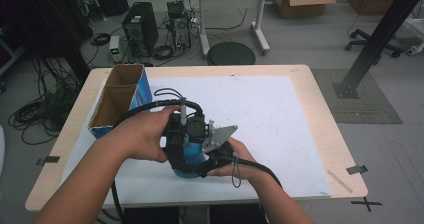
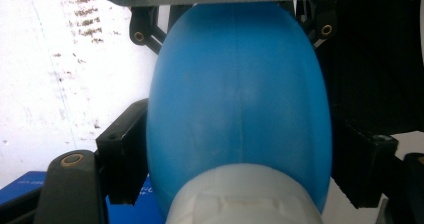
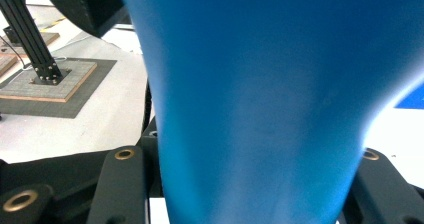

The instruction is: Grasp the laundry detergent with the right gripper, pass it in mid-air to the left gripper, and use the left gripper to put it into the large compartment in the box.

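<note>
Both grippers were on the same thing, a blue bottle (image 1: 191, 156) with a white cap (image 2: 243, 196), held close to the near edge of the white mat (image 1: 280, 129) on the table (image 1: 320, 91), roughly midway along that edge. From above it was mostly buried under the two hands, and I could not tell whether it rested on the mat or hung just over it.

The right gripper (image 3: 260, 184) had its jaws clamped on the bottle's narrow waist, one black jaw either side. The left gripper (image 2: 240, 154) had its jaws drawn in around the rounded blue shoulder just beyond the cap, and they seemed to be touching the plastic on both flanks.

What worried me was that shoulder. It was smooth and bulging, so the left jaws might well slide off toward the cap if squeezed or twisted, and the bottle could then swing in the right grip. The plastic looked soft enough to dent, and if the cap were loose, a hard squeeze might push the contents out. With the near edge so close, a slip could send the bottle off the table.

In the left gripper view the bottle's long axis ran along the jaws, cap end toward the camera. Its true heading on the table I could not tell.

The open cardboard box (image 1: 117, 101) stood at the far left corner of the mat, well apart.
</note>
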{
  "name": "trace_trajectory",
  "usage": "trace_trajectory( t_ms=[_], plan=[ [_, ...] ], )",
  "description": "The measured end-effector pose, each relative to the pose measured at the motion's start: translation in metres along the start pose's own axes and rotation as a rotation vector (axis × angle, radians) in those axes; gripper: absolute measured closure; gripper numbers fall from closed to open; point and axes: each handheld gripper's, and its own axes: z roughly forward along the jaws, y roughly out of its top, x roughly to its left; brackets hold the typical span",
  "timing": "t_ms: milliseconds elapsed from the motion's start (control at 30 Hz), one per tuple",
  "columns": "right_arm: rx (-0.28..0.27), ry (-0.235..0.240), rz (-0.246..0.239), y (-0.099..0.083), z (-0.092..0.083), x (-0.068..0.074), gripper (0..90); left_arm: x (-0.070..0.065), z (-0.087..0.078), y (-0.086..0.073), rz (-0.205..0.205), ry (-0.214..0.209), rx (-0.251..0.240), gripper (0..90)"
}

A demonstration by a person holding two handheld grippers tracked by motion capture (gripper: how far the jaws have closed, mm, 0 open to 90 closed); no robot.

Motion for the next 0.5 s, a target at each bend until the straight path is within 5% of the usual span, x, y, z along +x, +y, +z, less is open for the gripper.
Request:
trace_trajectory(
  t_ms=[500],
  plan=[
    [0.0, -0.003, -0.003, -0.0003, 0.0005, 0.0007, 45.5, -0.0007, 0.0012, 0.0013, 0.002, -0.002, 0.007, 32.3]
  ],
)
